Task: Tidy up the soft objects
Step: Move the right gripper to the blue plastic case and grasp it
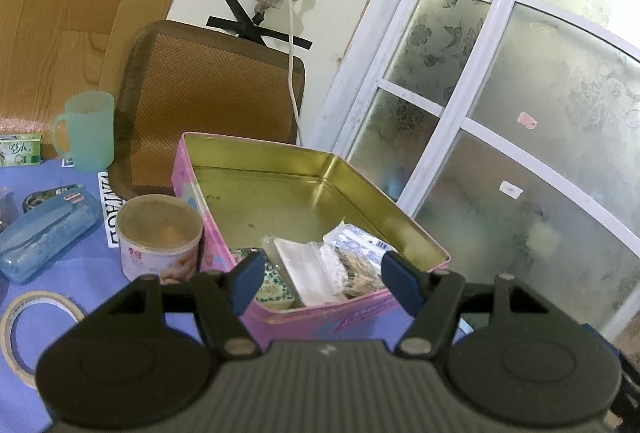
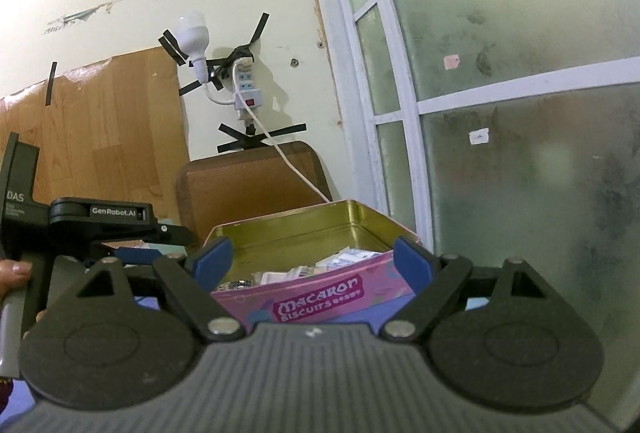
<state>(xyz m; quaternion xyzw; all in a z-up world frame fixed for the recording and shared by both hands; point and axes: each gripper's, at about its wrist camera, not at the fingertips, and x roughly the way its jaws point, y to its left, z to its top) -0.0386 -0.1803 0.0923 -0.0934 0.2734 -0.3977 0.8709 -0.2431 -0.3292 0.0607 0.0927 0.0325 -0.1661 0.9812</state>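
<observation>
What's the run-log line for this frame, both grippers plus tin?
left gripper: open, empty | right gripper: open, empty | pink tin: lid off, packets piled at its near end | stage: both above near rim

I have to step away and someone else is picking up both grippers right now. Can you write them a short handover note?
Left gripper: open, empty, just short of the pink tin.
Right gripper: open, empty, level with the tin's front wall.
Tin: lid off, on the blue cloth; several small packets are piled at its near end, far end bare.
Beside it: round tub, blue case, tape roll, green mug.
Done: some packets are in the tin.
Left: I can't tell which soft items remain; check the table.
</observation>
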